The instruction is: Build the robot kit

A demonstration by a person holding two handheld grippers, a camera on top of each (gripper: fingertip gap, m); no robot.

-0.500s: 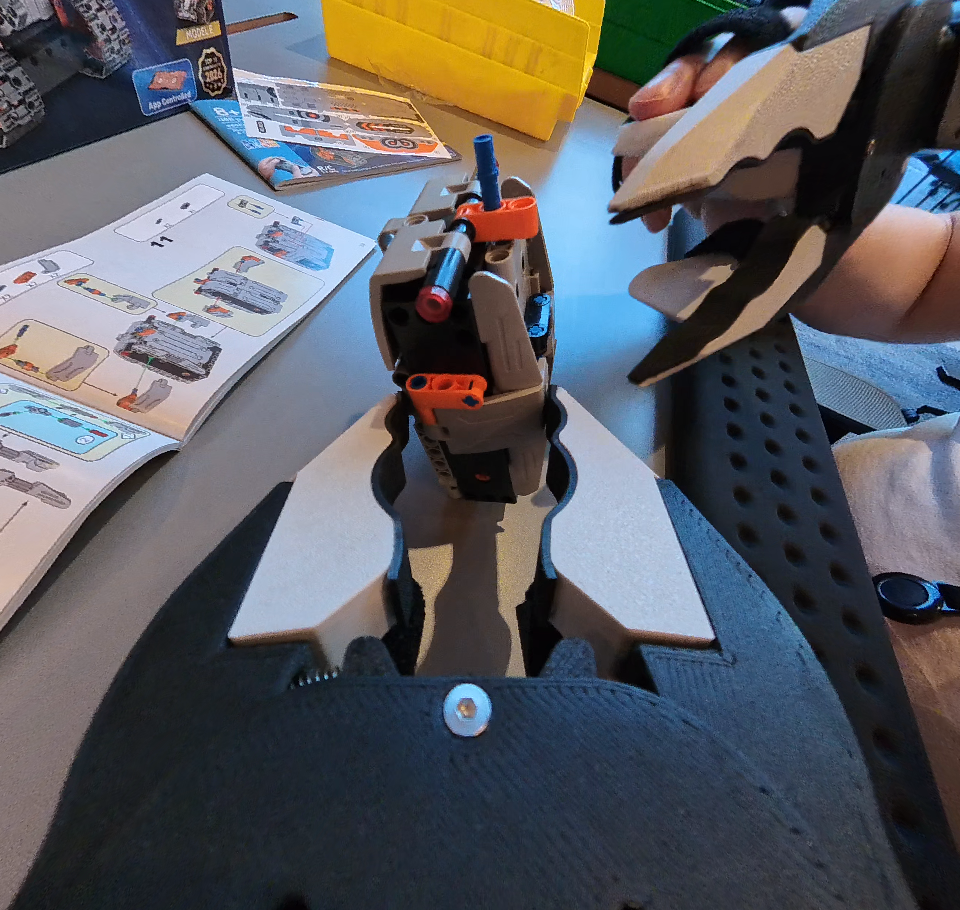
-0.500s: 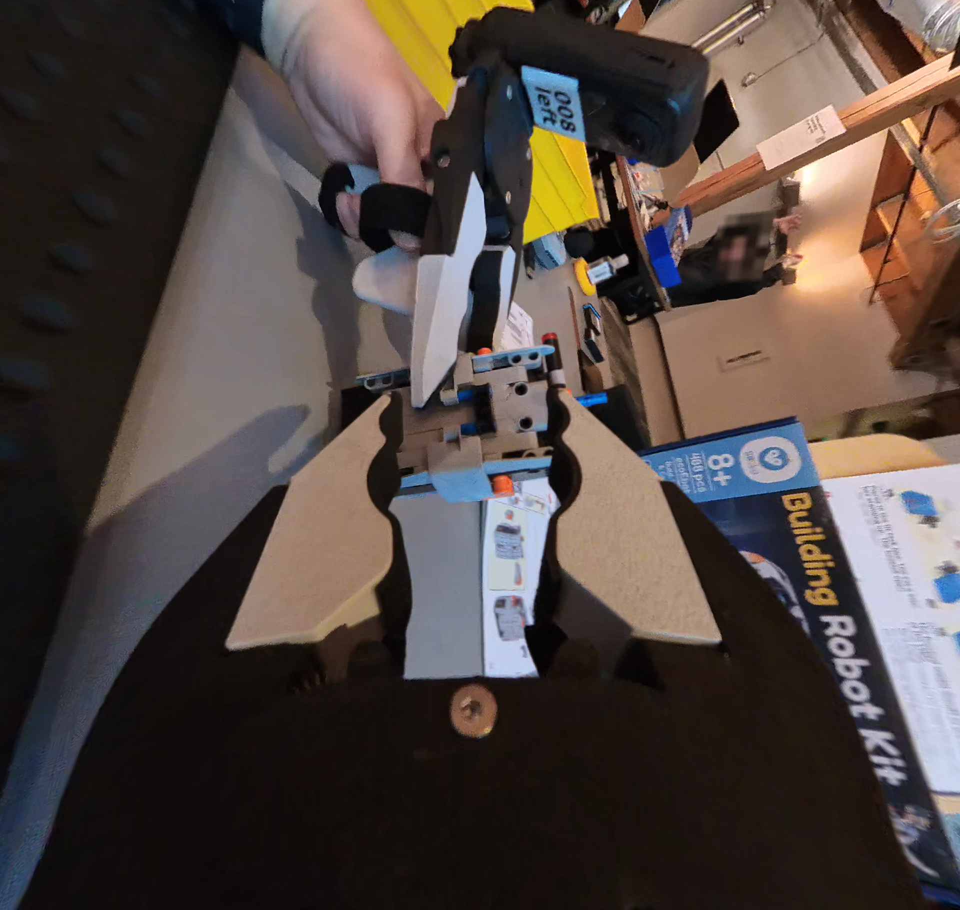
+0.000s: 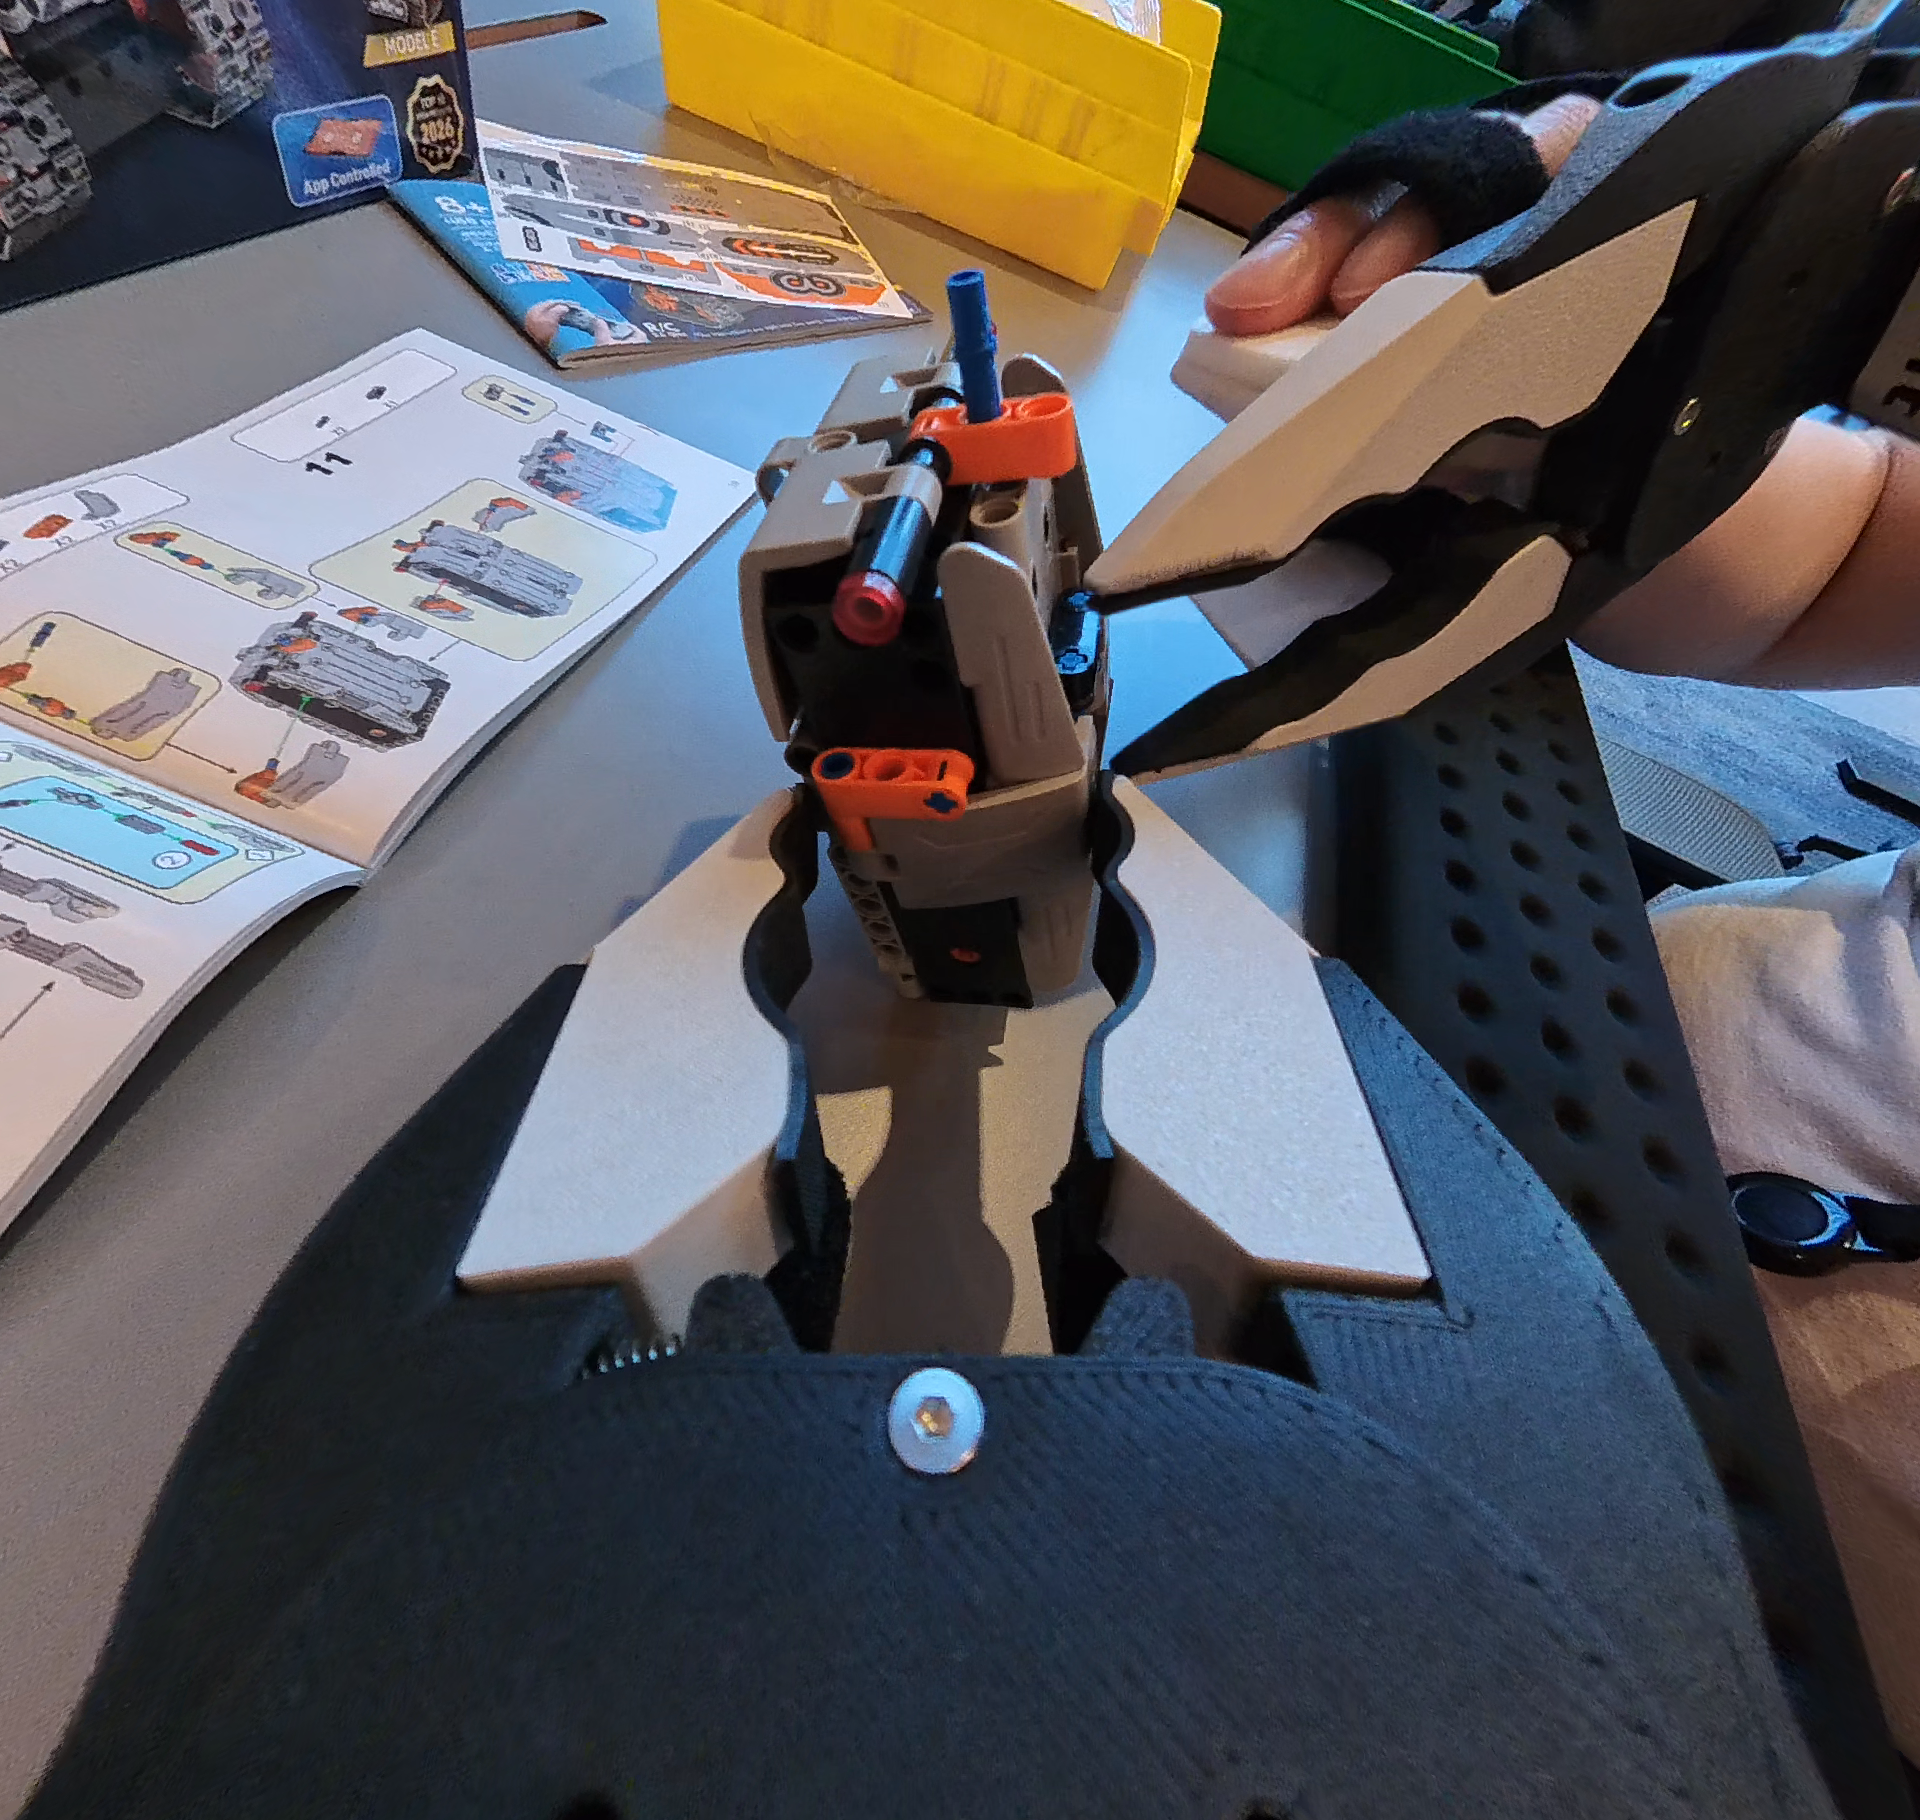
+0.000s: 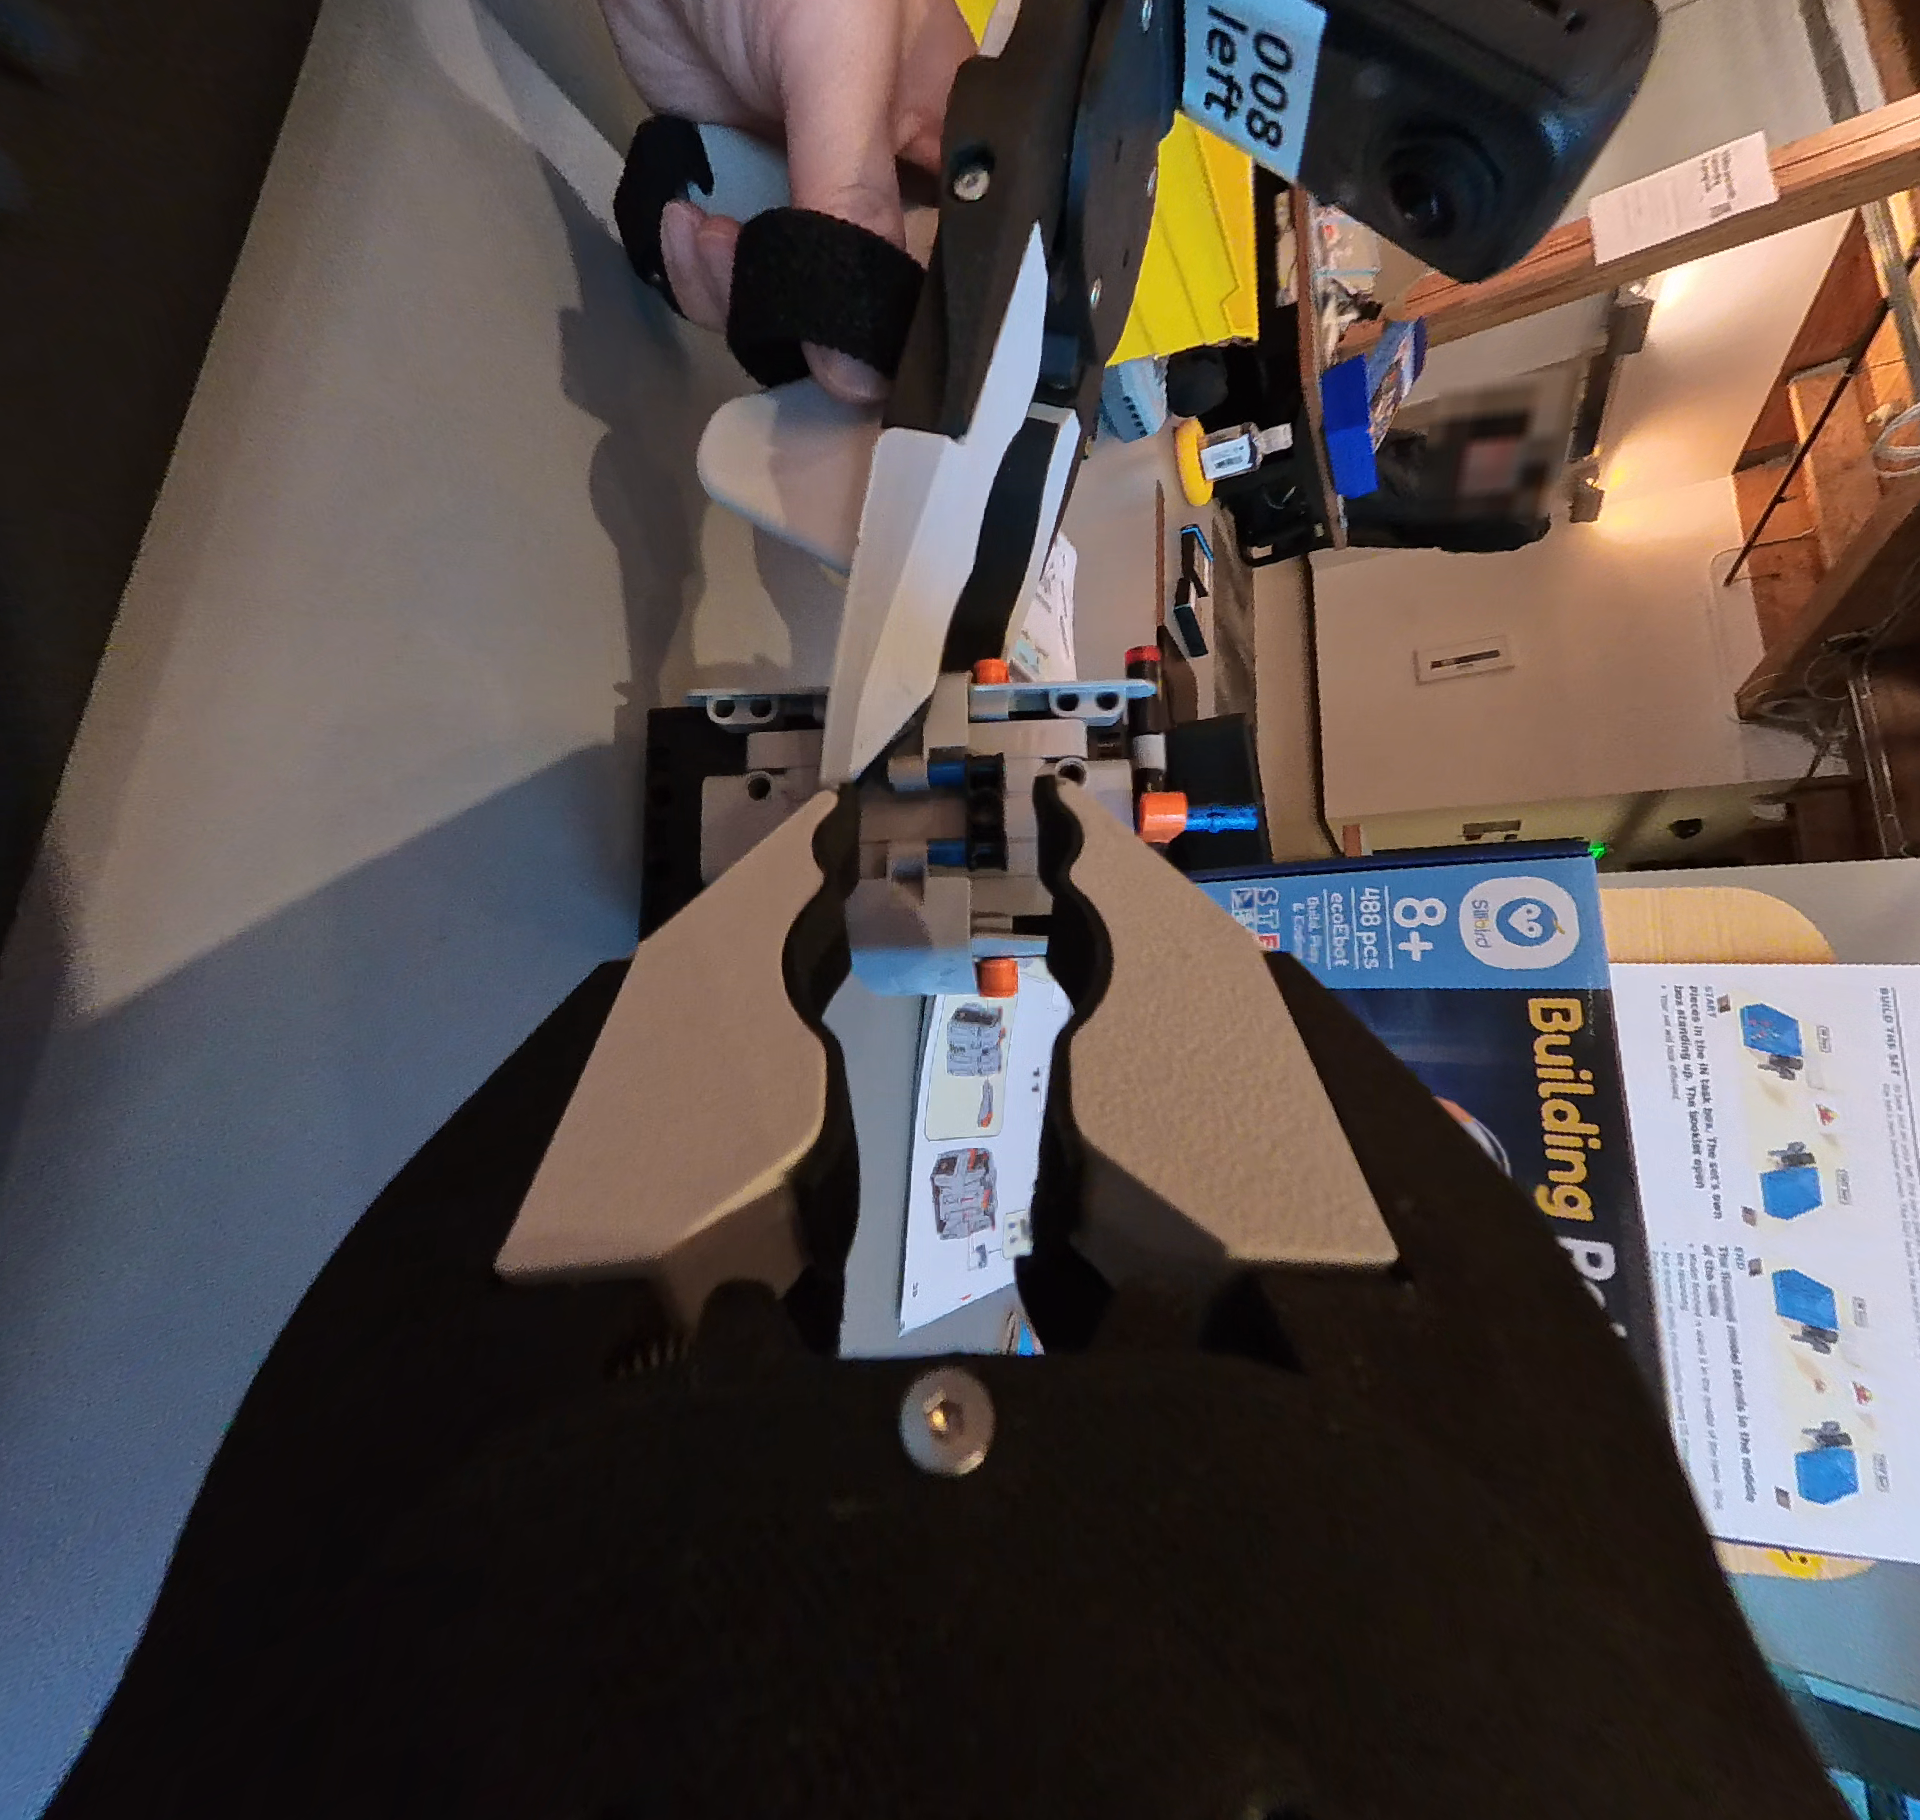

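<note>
Gripping: we have the left hand-held gripper (image 3: 940, 897) clamped on the lower end of the brick model (image 3: 925, 648), which stands upright between its two fingers above the grey tabletop (image 3: 520, 877).
Right hand-held gripper (image 3: 1101, 674): we see it come in from the right of the brick model with its jaws parted; the upper tip touches a black part on the model's right side, the lower tip sits just beside the model's grey shell. From its own camera the right hand-held gripper (image 4: 940, 825) has the model between its fingertips, but we cannot tell whether they press it.
Brick model: grey and black body, orange connectors near top and bottom, a blue pin (image 3: 971, 336) sticking up from the top, a black rod with a red tip on the front.
Left of the model: an open instruction booklet (image 3: 312, 648) lies flat on the tabletop.
Behind the model: a closed leaflet (image 3: 665, 264), a yellow bin (image 3: 935, 77), and a green bin (image 3: 1309, 45) to the right of the yellow one.
Far left behind the model: a dark blue product box (image 3: 208, 56).
Right of the model: a black perforated surface (image 3: 1507, 939) along the tabletop edge.
</note>
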